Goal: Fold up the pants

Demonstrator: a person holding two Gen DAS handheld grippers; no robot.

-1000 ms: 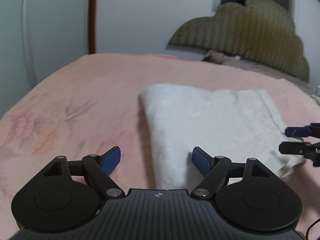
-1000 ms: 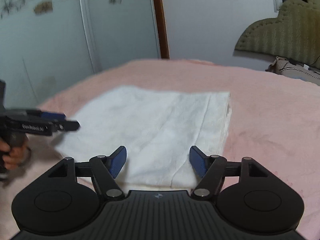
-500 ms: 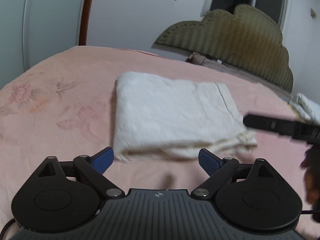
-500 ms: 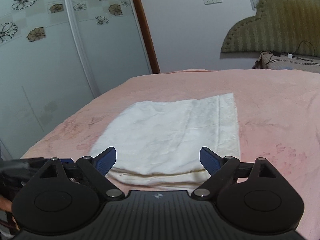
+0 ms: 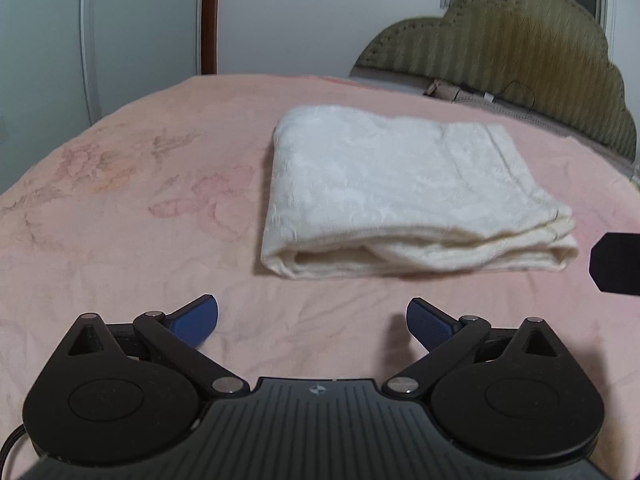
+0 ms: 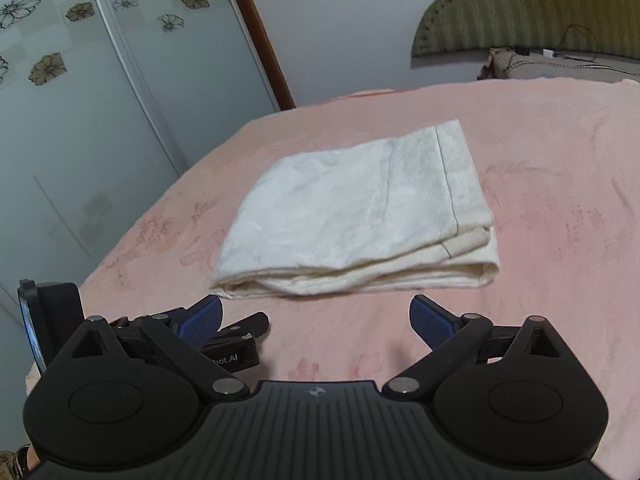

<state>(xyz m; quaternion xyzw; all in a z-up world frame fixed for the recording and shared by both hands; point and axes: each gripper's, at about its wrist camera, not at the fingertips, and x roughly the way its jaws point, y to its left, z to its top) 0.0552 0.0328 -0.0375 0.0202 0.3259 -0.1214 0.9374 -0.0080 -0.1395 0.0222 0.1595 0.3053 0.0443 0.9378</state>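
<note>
Our left gripper hangs over bare pink bedspread, its jaws opening wide with nothing between them. We see the folded white pants lying flat just beyond the blue fingertips, apart from them, with an olive headboard behind.

From the right wrist, our right gripper is likewise opening and empty over the bedspread. We find the pants ahead, untouched, a stacked folded edge facing us, and wardrobe doors at left.
</note>
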